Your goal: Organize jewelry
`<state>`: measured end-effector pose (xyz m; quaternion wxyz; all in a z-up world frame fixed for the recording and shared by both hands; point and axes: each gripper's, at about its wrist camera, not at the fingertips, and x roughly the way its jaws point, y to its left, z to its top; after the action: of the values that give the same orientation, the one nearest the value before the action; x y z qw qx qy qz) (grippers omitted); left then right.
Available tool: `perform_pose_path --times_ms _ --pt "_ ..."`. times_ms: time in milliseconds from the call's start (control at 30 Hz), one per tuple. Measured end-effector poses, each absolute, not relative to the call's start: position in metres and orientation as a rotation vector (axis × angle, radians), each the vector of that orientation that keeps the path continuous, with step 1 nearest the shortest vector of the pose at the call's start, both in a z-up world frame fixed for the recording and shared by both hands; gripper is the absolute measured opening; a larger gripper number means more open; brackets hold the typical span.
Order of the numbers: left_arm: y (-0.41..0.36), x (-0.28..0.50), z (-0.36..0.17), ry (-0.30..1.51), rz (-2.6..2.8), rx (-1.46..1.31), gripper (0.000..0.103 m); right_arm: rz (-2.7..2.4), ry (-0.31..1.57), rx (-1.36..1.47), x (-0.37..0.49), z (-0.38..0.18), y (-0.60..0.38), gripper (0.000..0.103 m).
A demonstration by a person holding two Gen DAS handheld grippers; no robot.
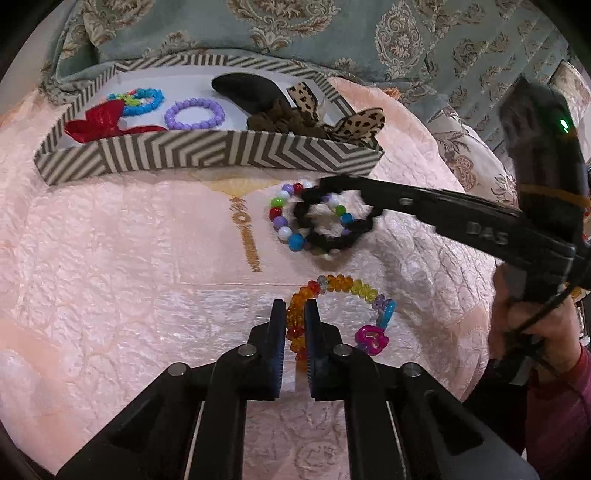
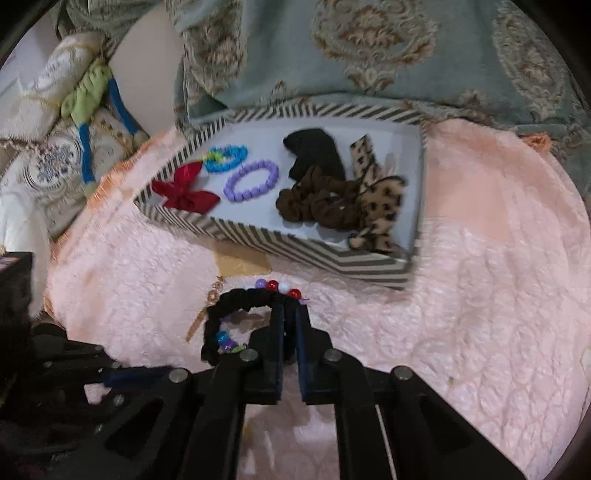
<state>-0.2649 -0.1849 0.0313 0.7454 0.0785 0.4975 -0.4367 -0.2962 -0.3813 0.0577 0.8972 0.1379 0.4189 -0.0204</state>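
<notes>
My left gripper is shut on an orange and yellow crystal bead bracelet with pink and blue charms, on the pink quilt. My right gripper is shut on a black scrunchie; it shows in the left wrist view holding the black scrunchie just above a multicoloured bead bracelet. The striped tray behind holds a red bow, a blue bracelet, a purple bracelet, a brown scrunchie, a leopard bow and a black piece.
The pink quilt covers the surface. A blue-green patterned cover rises behind the tray. In the right wrist view, cushions and a green and blue hair band lie at the far left, beyond the tray.
</notes>
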Motion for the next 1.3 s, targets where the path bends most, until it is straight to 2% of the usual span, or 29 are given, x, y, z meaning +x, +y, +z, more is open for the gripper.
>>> perform_pose_path --times_ms 433,1300 --pt "-0.164 -0.255 0.053 1.033 -0.901 0.152 0.0 -0.101 0.792 0.367 -0.35 0.08 -0.407 0.006" --pt "-0.124 -0.225 0.107 0.91 -0.79 0.119 0.0 -0.093 0.762 0.332 -0.367 0.102 -0.391 0.006"
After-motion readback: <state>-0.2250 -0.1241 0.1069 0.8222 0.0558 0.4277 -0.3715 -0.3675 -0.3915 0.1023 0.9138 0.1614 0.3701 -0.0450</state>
